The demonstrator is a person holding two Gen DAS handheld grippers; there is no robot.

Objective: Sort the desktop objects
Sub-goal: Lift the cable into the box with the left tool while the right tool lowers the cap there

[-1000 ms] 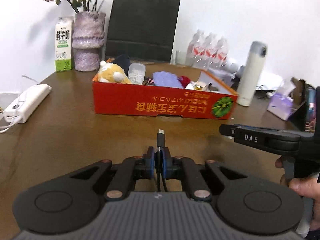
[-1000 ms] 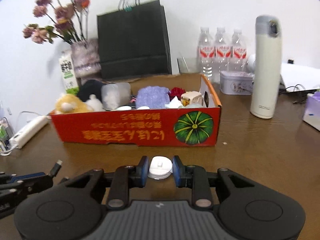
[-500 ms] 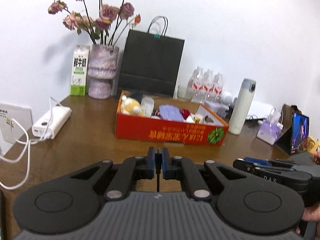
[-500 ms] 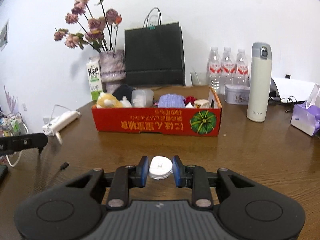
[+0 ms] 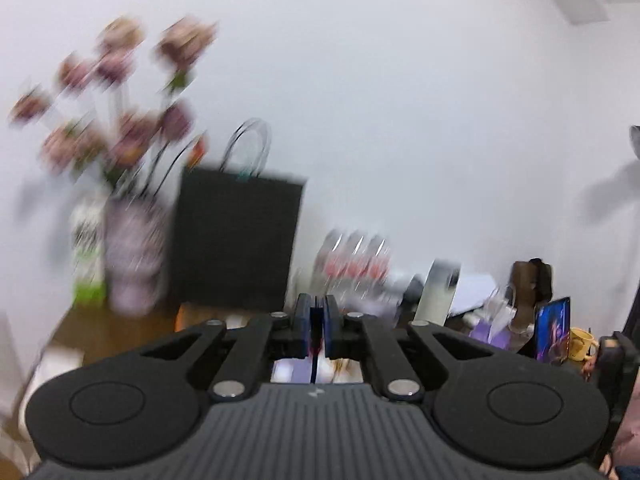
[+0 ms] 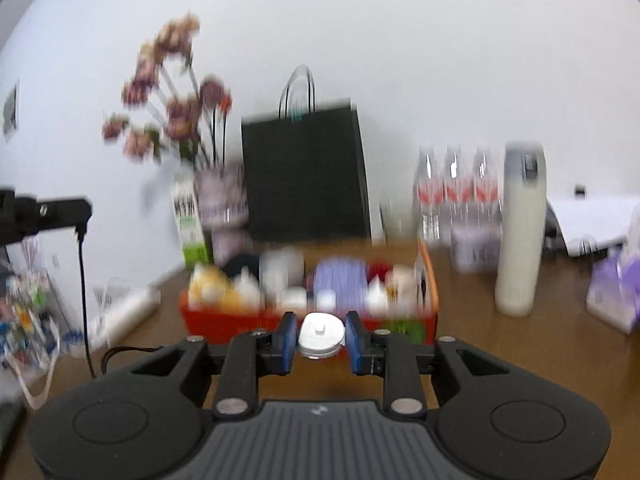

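My left gripper [image 5: 317,316] is shut on a thin black cable [image 5: 315,364] and is raised high, tilted up toward the wall. In the right wrist view the left gripper [image 6: 78,216] shows at far left with the cable [image 6: 83,304] hanging down to the table. My right gripper [image 6: 321,334] is shut on a round white charger puck [image 6: 321,335], held above the table in front of the red box [image 6: 224,316]. The box holds a yellow plush [image 6: 212,286], a purple cloth [image 6: 340,282] and other small items. Both views are motion-blurred.
Behind the box stand a black paper bag [image 6: 304,176], a flower vase [image 6: 220,208], a milk carton [image 6: 188,220], water bottles [image 6: 456,192] and a white flask [image 6: 520,228]. A white power strip [image 6: 124,312] lies left; purple tissues [image 6: 616,296] right. A lit screen [image 5: 552,332] and a yellow mug [image 5: 580,344] sit far right.
Both grippers have risen and tilted upward, the left one most. The cable now hangs taut from the left gripper off the table. The puck stays in the right gripper.
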